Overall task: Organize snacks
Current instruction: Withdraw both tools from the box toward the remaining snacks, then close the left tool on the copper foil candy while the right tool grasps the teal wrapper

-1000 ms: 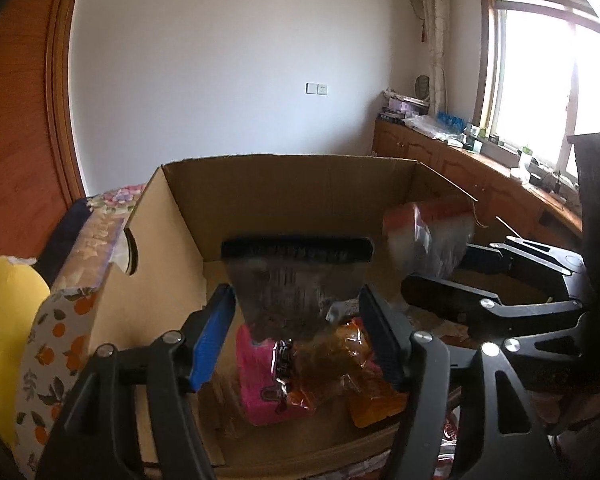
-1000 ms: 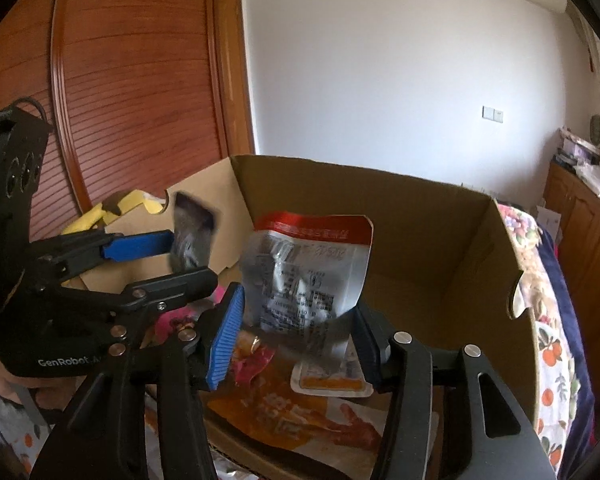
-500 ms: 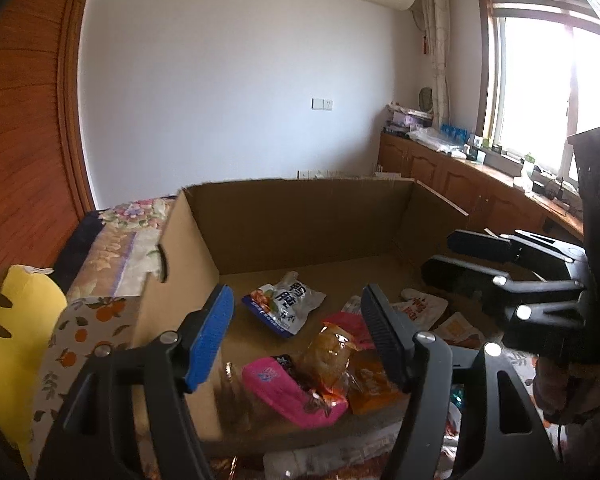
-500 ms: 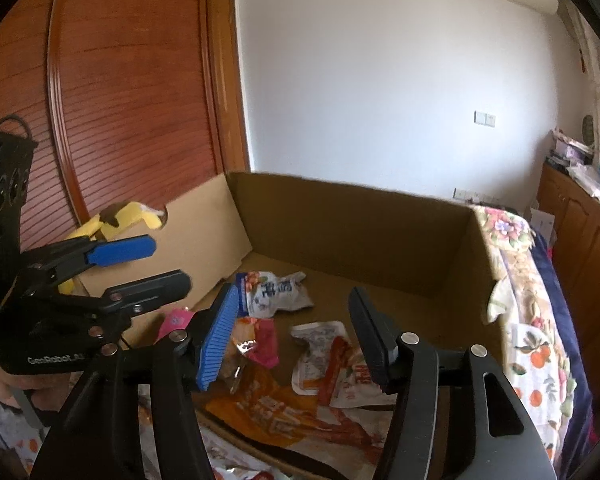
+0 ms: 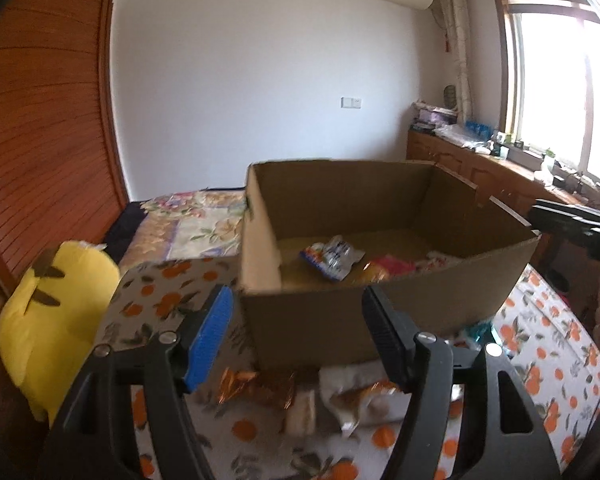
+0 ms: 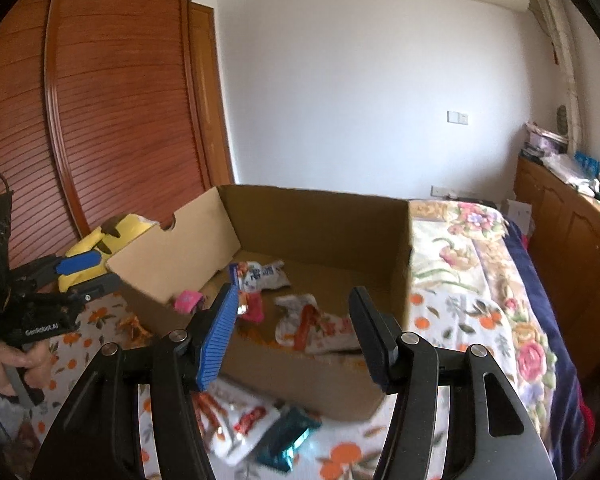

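Note:
An open cardboard box [image 5: 379,316] stands on the bed. Inside lie a white-and-blue packet [image 5: 331,258] and a red-pink one [image 5: 391,266]. My left gripper [image 5: 296,300] hangs open and empty just short of the box's near wall. Below it on the bedspread lie a copper foil packet [image 5: 260,388] and a white-orange packet [image 5: 363,400]. In the right wrist view my right gripper [image 6: 296,300] is open and empty before the box [image 6: 319,216]. A white-red packet [image 6: 315,326] lies inside. Outside lie a white-red packet [image 6: 236,424] and a teal one [image 6: 288,440]. The left gripper [image 6: 96,272] shows at the left.
A yellow plush toy [image 5: 56,312] sits left of the box by the wooden wardrobe doors [image 6: 100,120]. The orange-print bedspread [image 5: 539,360] runs under the box, with a floral quilt [image 6: 471,280] beyond. A wooden cabinet [image 5: 479,176] lines the window wall. A hand [image 6: 8,364] holds the left gripper.
A second ago a packet hung between each gripper's fingers over the box; both now lie inside. Both grippers have drawn back, so the box's near wall and the bed's loose packets show.

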The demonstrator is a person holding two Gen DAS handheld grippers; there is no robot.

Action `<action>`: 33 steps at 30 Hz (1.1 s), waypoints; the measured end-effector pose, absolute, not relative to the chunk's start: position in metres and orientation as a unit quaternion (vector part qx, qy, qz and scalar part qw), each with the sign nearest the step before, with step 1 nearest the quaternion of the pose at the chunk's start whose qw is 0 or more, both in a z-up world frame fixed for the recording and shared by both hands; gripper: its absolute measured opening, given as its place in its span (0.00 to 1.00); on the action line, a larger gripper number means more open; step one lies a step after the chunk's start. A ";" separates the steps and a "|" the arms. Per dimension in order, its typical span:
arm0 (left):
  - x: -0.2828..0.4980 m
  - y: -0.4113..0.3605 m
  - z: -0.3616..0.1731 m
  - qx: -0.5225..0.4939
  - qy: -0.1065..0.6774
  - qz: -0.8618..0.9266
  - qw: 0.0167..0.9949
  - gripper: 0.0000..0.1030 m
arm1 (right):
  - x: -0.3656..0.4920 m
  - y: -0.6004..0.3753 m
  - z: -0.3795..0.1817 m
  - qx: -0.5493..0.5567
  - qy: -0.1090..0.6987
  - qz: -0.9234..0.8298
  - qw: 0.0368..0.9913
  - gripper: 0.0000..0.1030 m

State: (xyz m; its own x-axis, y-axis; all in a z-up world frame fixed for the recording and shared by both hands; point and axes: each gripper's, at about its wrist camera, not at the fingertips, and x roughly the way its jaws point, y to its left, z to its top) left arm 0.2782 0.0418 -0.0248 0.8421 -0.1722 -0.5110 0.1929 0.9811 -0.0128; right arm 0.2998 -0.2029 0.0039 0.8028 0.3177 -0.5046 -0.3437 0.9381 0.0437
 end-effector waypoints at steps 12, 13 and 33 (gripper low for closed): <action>0.282 0.071 -0.071 -0.004 0.330 -0.069 0.941 0.66 | 0.279 -0.205 -0.066 -0.009 0.346 0.156 0.925 0.56; 0.283 0.073 -0.073 -0.005 0.333 -0.067 0.941 0.66 | 0.281 -0.204 -0.071 -0.009 0.351 0.156 0.923 0.55; 0.311 0.075 -0.105 0.017 0.385 -0.052 0.921 0.69 | 0.299 -0.194 -0.113 -0.033 0.410 0.141 0.900 0.40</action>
